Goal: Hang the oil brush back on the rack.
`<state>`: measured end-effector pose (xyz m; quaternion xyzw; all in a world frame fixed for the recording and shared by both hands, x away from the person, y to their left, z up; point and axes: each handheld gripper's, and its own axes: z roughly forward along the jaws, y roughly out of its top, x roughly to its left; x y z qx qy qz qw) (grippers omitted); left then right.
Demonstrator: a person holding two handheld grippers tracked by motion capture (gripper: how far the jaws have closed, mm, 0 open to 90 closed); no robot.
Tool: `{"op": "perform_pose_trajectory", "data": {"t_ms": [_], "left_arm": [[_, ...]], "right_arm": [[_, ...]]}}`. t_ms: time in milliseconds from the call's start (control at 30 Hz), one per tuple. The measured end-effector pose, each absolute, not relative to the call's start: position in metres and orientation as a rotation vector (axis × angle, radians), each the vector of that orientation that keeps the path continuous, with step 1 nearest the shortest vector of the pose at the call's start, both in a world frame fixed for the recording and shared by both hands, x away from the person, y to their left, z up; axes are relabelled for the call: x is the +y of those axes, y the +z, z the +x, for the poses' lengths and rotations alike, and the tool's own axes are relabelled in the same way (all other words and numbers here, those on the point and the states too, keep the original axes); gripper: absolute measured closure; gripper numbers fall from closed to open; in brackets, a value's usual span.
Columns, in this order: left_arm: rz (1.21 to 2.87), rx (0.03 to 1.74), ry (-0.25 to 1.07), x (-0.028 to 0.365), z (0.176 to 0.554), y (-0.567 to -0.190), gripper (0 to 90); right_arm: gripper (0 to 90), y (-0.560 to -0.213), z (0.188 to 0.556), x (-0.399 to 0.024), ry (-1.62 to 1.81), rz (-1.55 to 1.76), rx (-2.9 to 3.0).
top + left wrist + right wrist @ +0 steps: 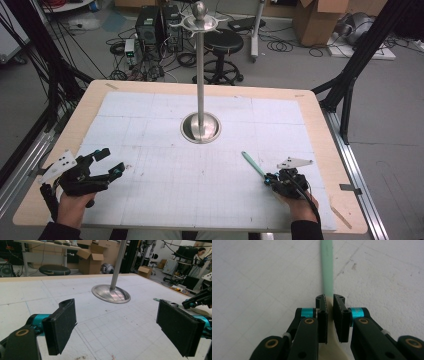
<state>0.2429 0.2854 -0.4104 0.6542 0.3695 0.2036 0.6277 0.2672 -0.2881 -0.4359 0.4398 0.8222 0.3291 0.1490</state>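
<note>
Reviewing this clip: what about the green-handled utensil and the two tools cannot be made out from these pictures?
- Utensil head: in the right gripper view its pale wide end runs under the right tool and off the bottom edge, so its type is unclear.
- In the high view the utensil is too small to identify, its near end hidden by the right tool.
- Contact: whether the pads press the handle is hard to tell; a narrow gap shows.
- Left tool: open; its body is cut off at the bottom.

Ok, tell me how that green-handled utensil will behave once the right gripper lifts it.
The green-handled utensil looks thin and flat, so probably light and unlikely to roll. Its long handle juts past the right gripper, whose jaws pinch one end, so it may droop or pivot. Smooth plastic could slip.
</note>
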Motion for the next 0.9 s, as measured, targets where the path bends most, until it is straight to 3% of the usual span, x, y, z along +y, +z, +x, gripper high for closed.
{"op": "perform_pose_trajectory", "data": {"t_ms": [900], "left_arm": [[1.492,0.828,0.442,0.284,0.243,-0.410,17.4]], "right_arm": [[82.2,-0.403,0.258,-0.262,1.384,1.102,2.306]]}}
